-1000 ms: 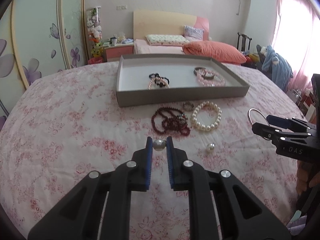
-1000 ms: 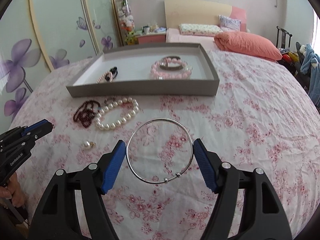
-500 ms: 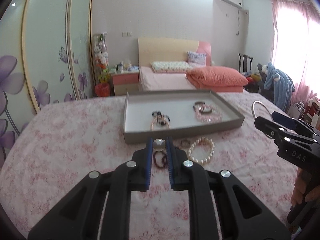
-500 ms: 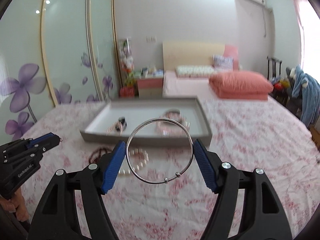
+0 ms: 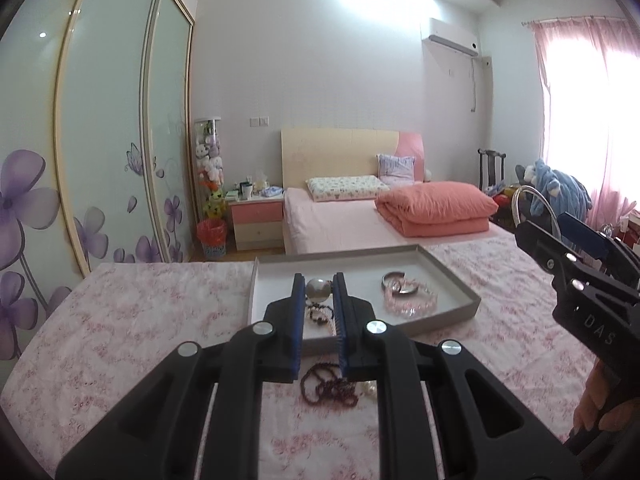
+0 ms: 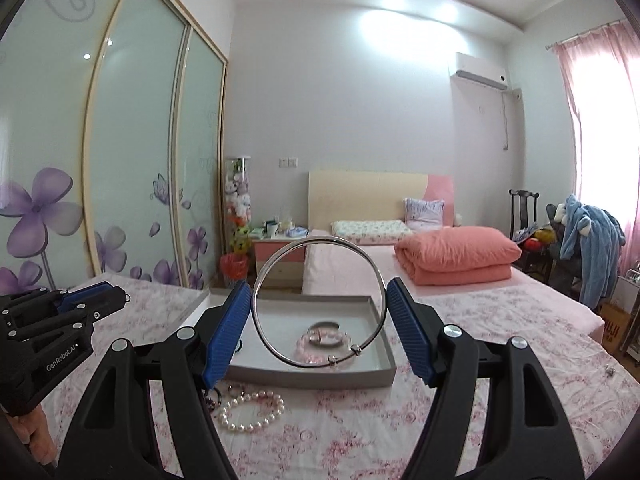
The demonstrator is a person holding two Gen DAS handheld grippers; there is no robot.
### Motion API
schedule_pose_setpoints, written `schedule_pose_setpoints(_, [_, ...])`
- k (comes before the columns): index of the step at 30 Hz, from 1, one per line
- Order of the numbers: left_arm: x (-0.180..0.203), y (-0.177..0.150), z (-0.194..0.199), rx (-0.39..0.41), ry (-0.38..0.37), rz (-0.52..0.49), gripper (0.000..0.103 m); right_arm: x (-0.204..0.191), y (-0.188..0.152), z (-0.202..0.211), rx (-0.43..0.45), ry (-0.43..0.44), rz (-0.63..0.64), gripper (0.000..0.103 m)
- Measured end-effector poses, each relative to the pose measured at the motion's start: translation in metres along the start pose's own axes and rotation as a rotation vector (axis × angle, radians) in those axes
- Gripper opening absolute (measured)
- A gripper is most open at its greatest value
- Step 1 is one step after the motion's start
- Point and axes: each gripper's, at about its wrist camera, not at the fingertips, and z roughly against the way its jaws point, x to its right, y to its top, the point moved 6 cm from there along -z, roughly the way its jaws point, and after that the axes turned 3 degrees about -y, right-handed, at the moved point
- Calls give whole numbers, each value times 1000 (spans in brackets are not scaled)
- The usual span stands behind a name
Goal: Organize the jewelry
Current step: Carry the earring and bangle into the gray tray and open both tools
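Both lifted since a second ago: left gripper [image 5: 319, 289] clamped on round grey pearl bead [image 5: 318, 289], right gripper [image 6: 319, 305] on thin silver bangle [image 6: 319, 302]. Only right view shows white pearl bracelet [image 6: 251, 414].

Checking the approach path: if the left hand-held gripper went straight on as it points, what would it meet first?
Probably the grey tray: the left hand-held gripper, shut on a pearl bead, aims slightly down over its floor. Depth is uncertain.

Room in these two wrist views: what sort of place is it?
A home bedroom, most likely: a bed with folded coral quilt, a nightstand, and floral sliding wardrobe doors.
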Motion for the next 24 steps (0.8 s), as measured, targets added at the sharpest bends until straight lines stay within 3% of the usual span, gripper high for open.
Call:
schedule_pose_setpoints(11, [0, 14, -4, 45, 3, 9, 14, 0, 10, -4, 59, -27, 2, 70])
schedule_pose_setpoints(24, [-1, 22, -12, 53, 5, 6, 14, -2, 11, -12, 71, -35, 3, 70])
